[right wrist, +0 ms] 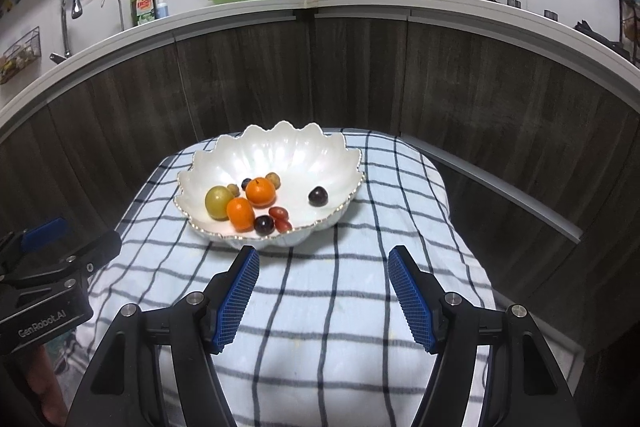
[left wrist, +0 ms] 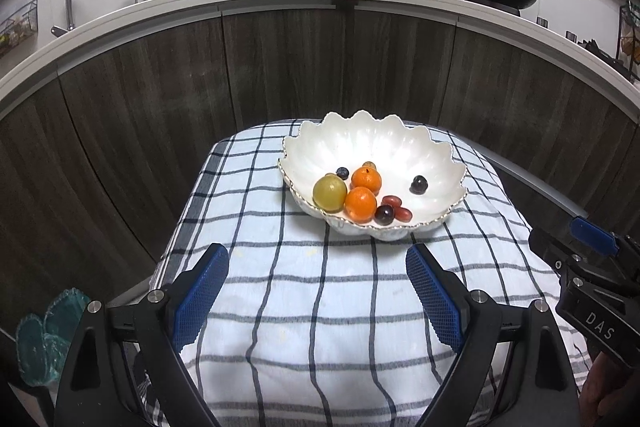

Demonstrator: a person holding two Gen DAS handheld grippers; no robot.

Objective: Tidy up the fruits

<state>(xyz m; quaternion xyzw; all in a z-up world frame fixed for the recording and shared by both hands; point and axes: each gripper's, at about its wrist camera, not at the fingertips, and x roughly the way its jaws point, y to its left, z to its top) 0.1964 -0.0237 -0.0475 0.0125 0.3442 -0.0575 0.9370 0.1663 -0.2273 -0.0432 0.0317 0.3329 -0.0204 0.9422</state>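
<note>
Nearest me, my left gripper [left wrist: 317, 269] and right gripper [right wrist: 323, 273] hang over the checked cloth [left wrist: 280, 307], jaws apart, nothing between them. Beyond them sits a white scalloped bowl [left wrist: 400, 147], holding two tangerines [left wrist: 361, 203], a green plum [left wrist: 329, 193], dark and red grapes [left wrist: 403, 213]. Every fruit seems already gathered; next I would judge only a final check, or pulling away.

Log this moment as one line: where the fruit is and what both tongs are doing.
fruit: all in white bowl on checked cloth | left tongs: open, empty, short of bowl | right tongs: open, empty, short of bowl
</note>
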